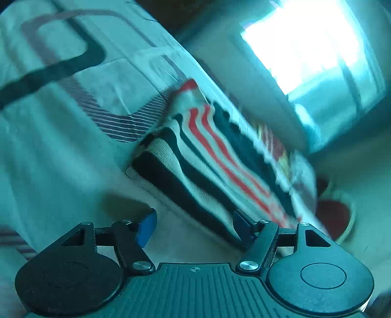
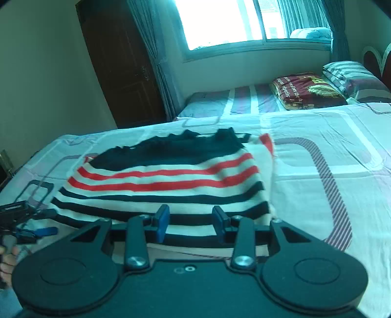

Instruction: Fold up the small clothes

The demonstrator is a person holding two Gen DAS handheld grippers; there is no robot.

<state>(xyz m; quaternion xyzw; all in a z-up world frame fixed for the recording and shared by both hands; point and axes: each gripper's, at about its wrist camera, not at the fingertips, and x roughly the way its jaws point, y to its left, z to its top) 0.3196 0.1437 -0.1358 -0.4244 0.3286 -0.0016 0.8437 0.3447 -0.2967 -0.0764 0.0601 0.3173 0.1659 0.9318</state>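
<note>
A small knitted garment (image 2: 171,176) with white, navy and red stripes lies spread on the patterned bed sheet (image 2: 317,186). My right gripper (image 2: 191,223) hovers over the garment's near hem. Its blue pads stand apart, and I see no cloth pinched between them. In the left wrist view the same garment (image 1: 207,156) runs diagonally, blurred. My left gripper (image 1: 194,226) is open at its near corner, with only bare sheet between the fingers. The right finger (image 1: 240,225) is close to the garment's edge. The left gripper (image 2: 29,225) also shows at the garment's left side in the right wrist view.
A person's hand (image 2: 7,264) holds the left gripper at the frame's left edge. A maroon folded blanket (image 2: 308,90) and a striped pillow (image 2: 352,75) lie at the far right. A dark wooden door (image 2: 119,61) and a bright window (image 2: 220,22) stand behind the bed.
</note>
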